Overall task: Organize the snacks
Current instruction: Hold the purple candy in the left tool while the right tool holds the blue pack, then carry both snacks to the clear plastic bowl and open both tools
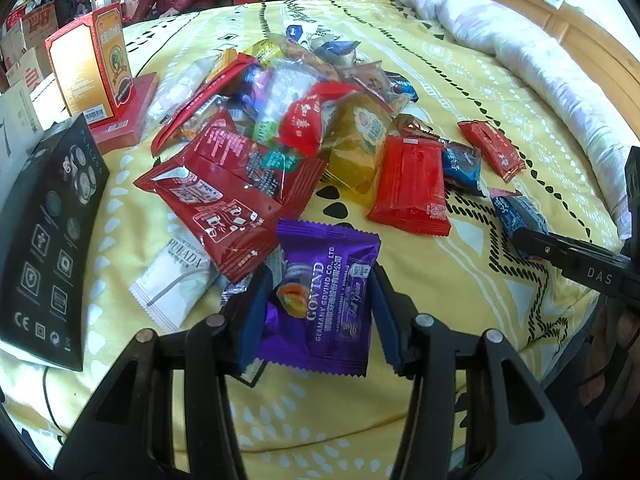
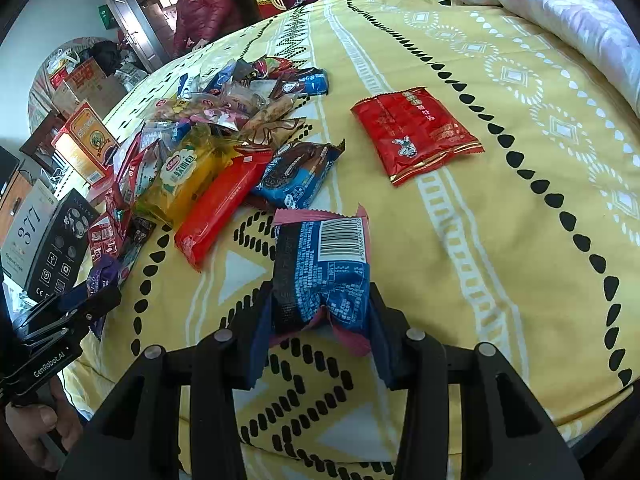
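Observation:
A heap of snack packets (image 1: 280, 120) lies on the yellow patterned bedsheet (image 1: 460, 288). My left gripper (image 1: 320, 300) is shut on a purple Govind packet (image 1: 332, 292) at the near edge of the heap. My right gripper (image 2: 320, 312) is shut on a blue packet with a barcode and pink ends (image 2: 324, 272), to the right of the heap (image 2: 224, 136). In the left wrist view the right gripper's finger (image 1: 560, 252) and its blue packet (image 1: 516, 212) show at the right. In the right wrist view the left gripper (image 2: 84, 304) with the purple packet (image 2: 102, 276) shows at the left.
A red packet (image 2: 416, 136) lies alone right of the heap. A black box (image 1: 48, 236) and a red-gold box (image 1: 92, 64) stand at the left. A rolled white quilt (image 1: 520, 48) lies along the bed's far right. A person in a red jacket (image 2: 200, 8) stands beyond the bed.

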The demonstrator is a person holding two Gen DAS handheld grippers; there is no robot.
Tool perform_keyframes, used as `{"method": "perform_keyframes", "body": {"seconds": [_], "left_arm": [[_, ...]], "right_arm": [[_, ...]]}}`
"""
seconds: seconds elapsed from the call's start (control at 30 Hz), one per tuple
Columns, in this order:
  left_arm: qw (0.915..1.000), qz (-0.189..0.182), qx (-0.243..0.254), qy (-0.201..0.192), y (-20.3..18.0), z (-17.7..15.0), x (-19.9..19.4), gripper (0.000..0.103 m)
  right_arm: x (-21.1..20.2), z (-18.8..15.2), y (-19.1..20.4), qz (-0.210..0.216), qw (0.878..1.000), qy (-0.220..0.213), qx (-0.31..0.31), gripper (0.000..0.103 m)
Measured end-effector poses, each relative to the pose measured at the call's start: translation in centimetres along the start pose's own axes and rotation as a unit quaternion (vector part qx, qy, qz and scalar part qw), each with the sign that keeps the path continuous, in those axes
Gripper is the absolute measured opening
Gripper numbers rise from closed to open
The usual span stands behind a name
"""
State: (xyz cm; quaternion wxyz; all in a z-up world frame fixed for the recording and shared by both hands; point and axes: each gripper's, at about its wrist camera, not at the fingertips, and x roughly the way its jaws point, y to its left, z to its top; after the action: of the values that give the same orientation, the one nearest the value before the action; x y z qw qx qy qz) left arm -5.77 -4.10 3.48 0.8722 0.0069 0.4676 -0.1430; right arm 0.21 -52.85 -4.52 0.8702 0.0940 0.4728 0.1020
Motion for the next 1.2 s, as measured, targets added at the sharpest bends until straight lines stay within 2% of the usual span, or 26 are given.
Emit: {"method": "perform_keyframes", "body": {"seconds": [1.2], "left_arm": [[1.0, -0.002, -0.004, 0.002, 0.5, 0.3, -0.1, 0.05]], "right_arm": [[-0.1, 0.1, 1.2, 0.004, 1.0, 0.005, -0.012, 0.047]]}}
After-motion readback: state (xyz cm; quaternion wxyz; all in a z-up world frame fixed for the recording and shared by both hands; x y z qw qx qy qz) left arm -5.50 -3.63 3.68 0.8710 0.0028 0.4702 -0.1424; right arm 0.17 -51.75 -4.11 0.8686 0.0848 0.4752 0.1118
